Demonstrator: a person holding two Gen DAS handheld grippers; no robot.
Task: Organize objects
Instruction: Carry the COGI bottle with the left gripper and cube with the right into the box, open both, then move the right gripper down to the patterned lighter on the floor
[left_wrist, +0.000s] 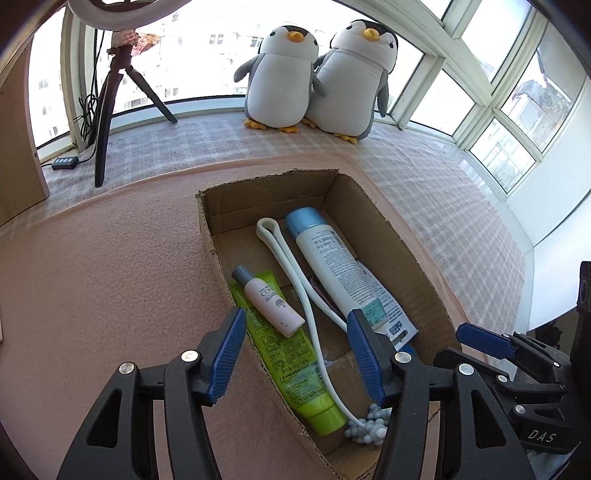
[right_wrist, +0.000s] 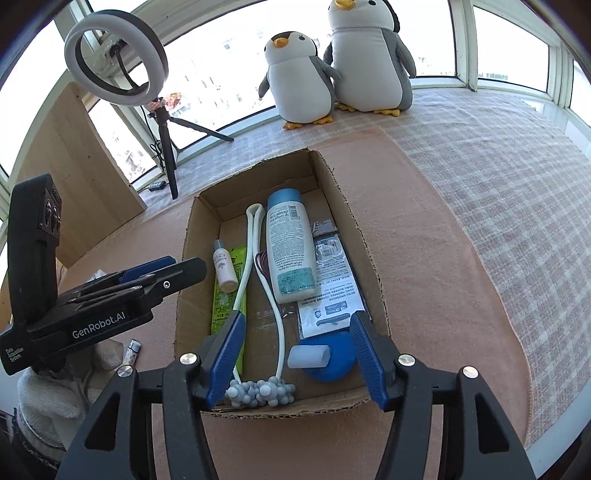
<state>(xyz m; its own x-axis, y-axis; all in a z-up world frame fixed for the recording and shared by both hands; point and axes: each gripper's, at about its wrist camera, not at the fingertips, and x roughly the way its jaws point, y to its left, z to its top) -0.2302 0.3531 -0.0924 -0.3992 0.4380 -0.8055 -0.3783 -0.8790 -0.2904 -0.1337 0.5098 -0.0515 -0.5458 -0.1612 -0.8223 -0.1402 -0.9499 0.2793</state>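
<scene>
Open brown cardboard box (right_wrist: 365, 236) sits on the pink-covered worktop (right_wrist: 424, 295), directly ahead of and below both grippers.

Contents, placed from the right gripper (right_wrist: 295, 363):
- large white bottle with blue cap (right_wrist: 290, 247), lying flat, ahead centre
- white looped massager with grey knobbly balls (right_wrist: 260, 395): balls just below the gripper, loop running forward
- lime-green tube (right_wrist: 227, 291) along the box's left wall, ahead-left
- small pink bottle with grey cap (right_wrist: 224, 266) lying on that tube
- printed leaflet (right_wrist: 332, 295) ahead-right, partly under the big bottle
- round blue item with a white cylinder on it (right_wrist: 325, 358) between the fingers (can't tell what it is)

Right gripper: spread wide, nothing in it, hovering over the box's near end.
Left gripper (left_wrist: 295, 356): also released and empty, above the box's left wall; green tube and pink bottle lie between its fingers, lower down.
</scene>
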